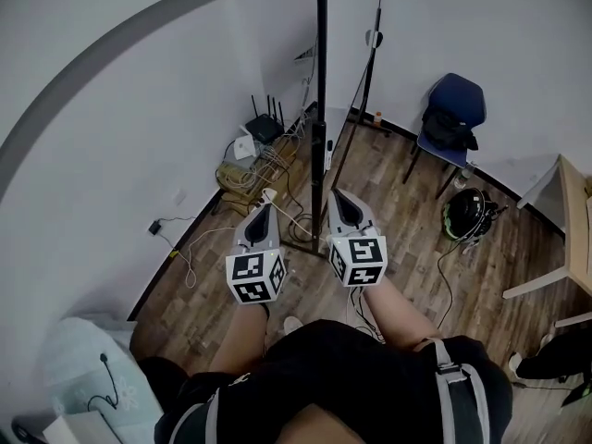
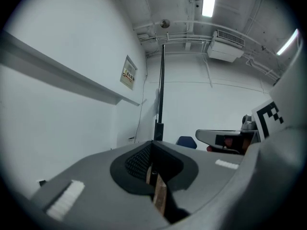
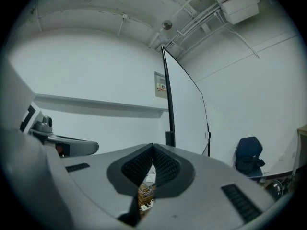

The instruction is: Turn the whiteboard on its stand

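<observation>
Head view: L tool (image 1: 264,209) and R tool (image 1: 338,195) are side by side, held low over the wood floor (image 1: 398,174). Both point at the whiteboard (image 1: 347,35), which stands just ahead. Its stand post (image 1: 321,109) rises between the two tips; neither tool touches it. A router (image 1: 264,129) and cables (image 1: 254,169) lie by the wall, and a blue chair (image 1: 453,109) sits well apart to the R.

Left gripper view: L tool (image 2: 152,147) is clenched, jaws together with nothing between them. The whiteboard (image 2: 160,90) shows edge-on, straight ahead.

Right gripper view: R tool (image 3: 153,150) is clenched and empty. The whiteboard (image 3: 187,109) shows its white face just R of centre, upright on its stand.
</observation>
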`<state>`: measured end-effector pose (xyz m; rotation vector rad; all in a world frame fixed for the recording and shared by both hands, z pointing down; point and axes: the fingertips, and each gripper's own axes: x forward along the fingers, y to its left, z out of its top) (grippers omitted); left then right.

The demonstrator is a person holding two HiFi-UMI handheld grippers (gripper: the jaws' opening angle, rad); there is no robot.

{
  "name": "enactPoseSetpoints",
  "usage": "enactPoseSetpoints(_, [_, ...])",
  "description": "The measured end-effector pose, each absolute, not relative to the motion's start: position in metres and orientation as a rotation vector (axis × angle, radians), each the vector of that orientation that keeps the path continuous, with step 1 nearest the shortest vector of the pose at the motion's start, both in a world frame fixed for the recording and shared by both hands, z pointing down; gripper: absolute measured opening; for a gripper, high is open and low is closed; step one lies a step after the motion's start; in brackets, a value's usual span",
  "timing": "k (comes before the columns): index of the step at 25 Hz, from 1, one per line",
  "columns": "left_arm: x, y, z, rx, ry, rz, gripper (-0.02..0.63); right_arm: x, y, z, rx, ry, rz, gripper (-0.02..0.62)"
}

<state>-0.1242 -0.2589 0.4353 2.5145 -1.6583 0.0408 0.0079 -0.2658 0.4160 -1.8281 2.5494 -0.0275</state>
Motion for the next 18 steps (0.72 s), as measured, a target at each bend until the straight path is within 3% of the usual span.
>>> enactPoseSetpoints(12, [-0.114, -0.34, 0.453, 2.514, -1.59, 0.076, 0.008, 0.01, -0.344, 0.447, -1.847, 2.589, -0.088, 0.012])
enactPoseSetpoints(18, [-0.112, -0.364, 0.453, 2.479, -1.652, 0.122, 0.008, 0.012, -0.4, 0.471, -1.866, 2.644, -0.135, 0.179])
